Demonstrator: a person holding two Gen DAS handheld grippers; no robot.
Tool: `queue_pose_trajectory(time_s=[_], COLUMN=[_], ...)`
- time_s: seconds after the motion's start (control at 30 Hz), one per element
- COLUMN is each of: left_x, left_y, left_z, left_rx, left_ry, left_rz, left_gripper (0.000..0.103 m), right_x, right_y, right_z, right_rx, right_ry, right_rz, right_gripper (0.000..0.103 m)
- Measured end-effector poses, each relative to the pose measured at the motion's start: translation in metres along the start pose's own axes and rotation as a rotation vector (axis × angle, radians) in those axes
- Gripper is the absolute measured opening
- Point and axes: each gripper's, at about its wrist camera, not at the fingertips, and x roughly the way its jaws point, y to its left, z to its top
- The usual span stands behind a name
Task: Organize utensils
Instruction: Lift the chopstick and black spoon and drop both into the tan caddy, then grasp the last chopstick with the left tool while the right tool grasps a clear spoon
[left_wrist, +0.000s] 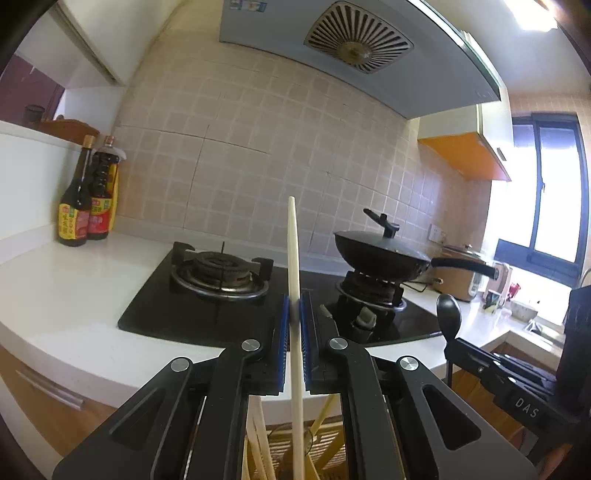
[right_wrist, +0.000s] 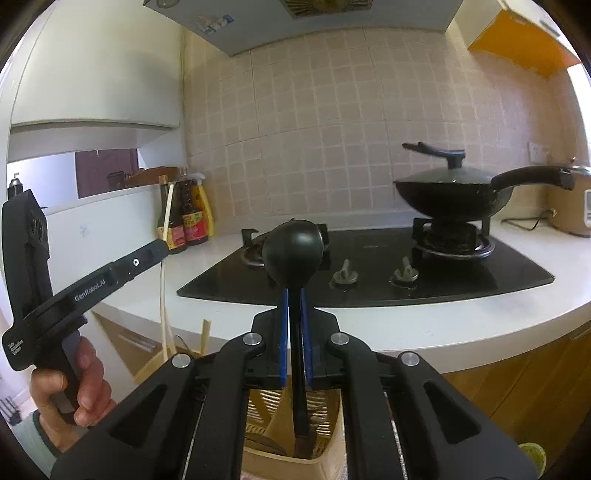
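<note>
White letters "GenRobot.AI" run along the side of the black left claw (right_wrist: 164, 248), seen from the right wrist view. Small white print on its black handle (right_wrist: 16, 349) is too fine to read. The black right claw (left_wrist: 452, 341) body bears "DAS".

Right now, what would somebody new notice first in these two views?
First, the utensils held upright right in front of each camera: the left gripper clamps a pale spatula, the right gripper a black ladle. Behind them sits a black stove on the white counter, with a lidded wok on its right burner. Sauce bottles stand at the far left.
</note>
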Motion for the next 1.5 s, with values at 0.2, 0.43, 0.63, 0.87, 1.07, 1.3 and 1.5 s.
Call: queue_pose_trajectory(time_s=[0.2, 0.43, 0.63, 0.87, 1.07, 1.3, 1.5], left_x=[-0.011, -0.052, -0.093, -0.127, -0.128, -0.112, -0.103], left_y=[0.003, 0.005, 0.000, -0.008, -0.006, 0.011, 0.018], left_z=[-0.012, -0.006, -0.003, -0.025, -0.065, -0.127, -0.158], left_rx=[0.010, 0.005, 0.028, 0.097, 0.158, 0.183, 0.175], left_ry=[0.034, 0.064, 0.139, 0.291, 0.497, 0.764, 0.883], left_rz=[-0.014, -0.045, -0.051, -0.025, 0.016, 0.076, 0.077], left_gripper=[0.030, 0.039, 0.040, 0.046, 0.046, 0.046, 0.044], right_x=[-0.018, -0.067, -0.089, -0.088, -0.059, -0.047, -0.050], right_y=[-0.004, 0.010, 0.024, 0.033, 0.027, 0.000, -0.004], right_z=[-0.010, -0.012, -0.014, -0.047, -0.094, -0.136, -0.153], right_rx=[0.031, 0.013, -0.016, -0.060, -0.029, 0.052, 0.039], right_ry=[0.022, 0.056, 0.217, 0.468, 0.702, 0.854, 0.919], right_rz=[0.018, 0.004, -0.051, -0.083, -0.078, -0.120, -0.121], right_gripper=[0.031, 0.047, 0.047, 0.047, 0.047, 0.044, 0.037])
